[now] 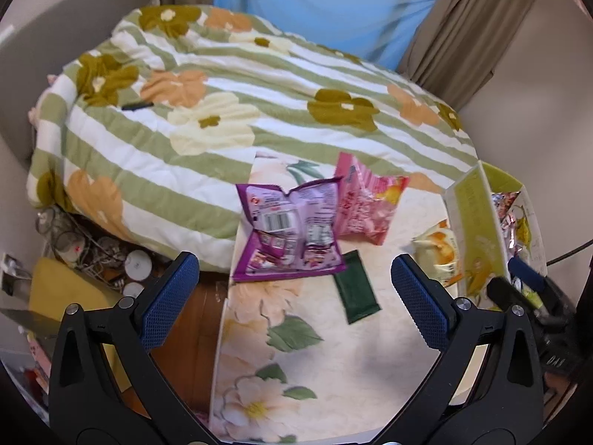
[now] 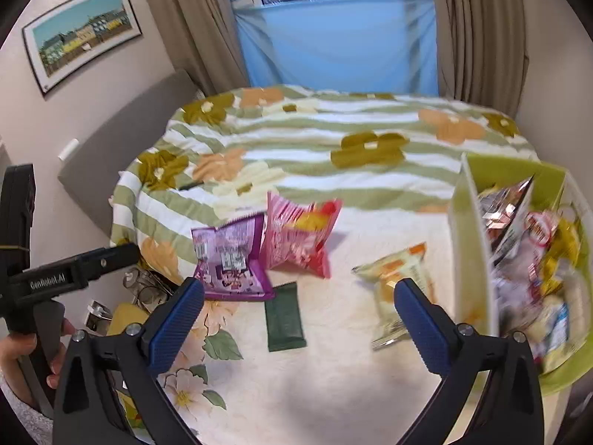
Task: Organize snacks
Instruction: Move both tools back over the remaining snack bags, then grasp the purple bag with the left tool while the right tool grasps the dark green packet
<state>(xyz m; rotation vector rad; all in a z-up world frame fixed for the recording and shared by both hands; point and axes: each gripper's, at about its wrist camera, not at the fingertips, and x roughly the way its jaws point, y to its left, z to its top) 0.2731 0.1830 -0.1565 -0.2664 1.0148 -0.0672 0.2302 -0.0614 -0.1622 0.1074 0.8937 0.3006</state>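
Four crinkled foil snacks lie on a quilted floral bed: a purple bag (image 2: 231, 259), a puffy pink bag (image 2: 300, 237) touching its right edge, a flat dark green bar (image 2: 285, 317) nearer, and a pale yellow pack (image 2: 402, 289) beside a lime-green box (image 2: 472, 244) stuffed with shiny wrappers at right. Left tongs (image 1: 294, 296) and right tongs (image 2: 298, 320), with blue ribbed pads, gape apart, empty.

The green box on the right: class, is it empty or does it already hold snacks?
It holds snacks. The green box shows several shiny packets piled inside it, seen in both wrist views.
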